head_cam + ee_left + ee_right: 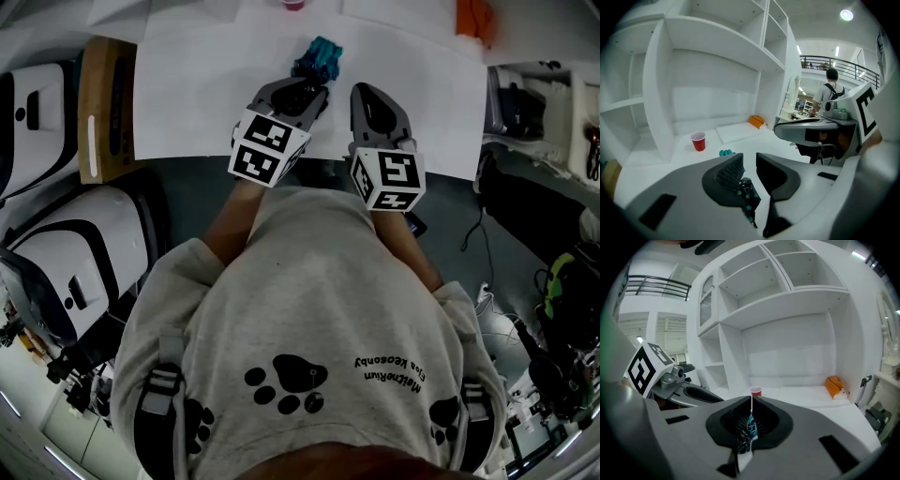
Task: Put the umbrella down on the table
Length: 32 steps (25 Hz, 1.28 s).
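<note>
Surface [206, 94]: white, red cup [698, 140] on it.
Umbrella [317, 58]: teal/blk fabric, bunched.
Your R gripper [751, 416]: jaws clamped on umbrella.
Your L gripper [749, 166]: jaws narrow, fabric betw, not pinched.

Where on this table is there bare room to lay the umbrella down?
Bare table lies left of the umbrella, toward the wooden board, and right of it, before the orange object. Crowded: the back, by the red cup.

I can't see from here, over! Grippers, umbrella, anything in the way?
Left gripper jaws apart, umbrella cloth between. Right gripper shut on umbrella cloth. Red cup far back on table, not blocking.
</note>
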Motion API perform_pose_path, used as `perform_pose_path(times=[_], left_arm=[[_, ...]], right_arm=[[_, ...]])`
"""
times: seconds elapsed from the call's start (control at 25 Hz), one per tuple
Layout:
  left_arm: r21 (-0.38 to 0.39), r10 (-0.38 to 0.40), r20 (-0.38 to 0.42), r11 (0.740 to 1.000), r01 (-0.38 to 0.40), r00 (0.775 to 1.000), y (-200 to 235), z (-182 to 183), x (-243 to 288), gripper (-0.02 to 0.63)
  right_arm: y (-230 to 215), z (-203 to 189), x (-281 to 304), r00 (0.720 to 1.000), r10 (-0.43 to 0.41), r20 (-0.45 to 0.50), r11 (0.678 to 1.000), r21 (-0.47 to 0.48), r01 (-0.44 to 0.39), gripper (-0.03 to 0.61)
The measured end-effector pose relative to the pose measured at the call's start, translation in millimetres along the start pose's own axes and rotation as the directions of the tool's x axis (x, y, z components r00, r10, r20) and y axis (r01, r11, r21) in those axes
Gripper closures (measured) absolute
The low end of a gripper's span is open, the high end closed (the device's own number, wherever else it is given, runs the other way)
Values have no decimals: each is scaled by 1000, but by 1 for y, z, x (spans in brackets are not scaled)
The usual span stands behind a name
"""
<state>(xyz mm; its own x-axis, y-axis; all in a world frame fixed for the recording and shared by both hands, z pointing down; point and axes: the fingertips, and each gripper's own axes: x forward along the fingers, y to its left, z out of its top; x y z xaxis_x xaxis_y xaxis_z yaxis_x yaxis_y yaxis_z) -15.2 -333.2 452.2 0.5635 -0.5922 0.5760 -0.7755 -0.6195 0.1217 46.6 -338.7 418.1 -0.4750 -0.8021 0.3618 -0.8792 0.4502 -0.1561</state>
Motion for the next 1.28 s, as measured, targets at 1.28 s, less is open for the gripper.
perform_pose_path(times=[1.28], left_arm=[[-99, 248, 436, 969, -228, 865, -85, 41, -132, 595]], right_arm=[[53, 32, -119, 971, 122, 204, 986, -140, -94, 546]])
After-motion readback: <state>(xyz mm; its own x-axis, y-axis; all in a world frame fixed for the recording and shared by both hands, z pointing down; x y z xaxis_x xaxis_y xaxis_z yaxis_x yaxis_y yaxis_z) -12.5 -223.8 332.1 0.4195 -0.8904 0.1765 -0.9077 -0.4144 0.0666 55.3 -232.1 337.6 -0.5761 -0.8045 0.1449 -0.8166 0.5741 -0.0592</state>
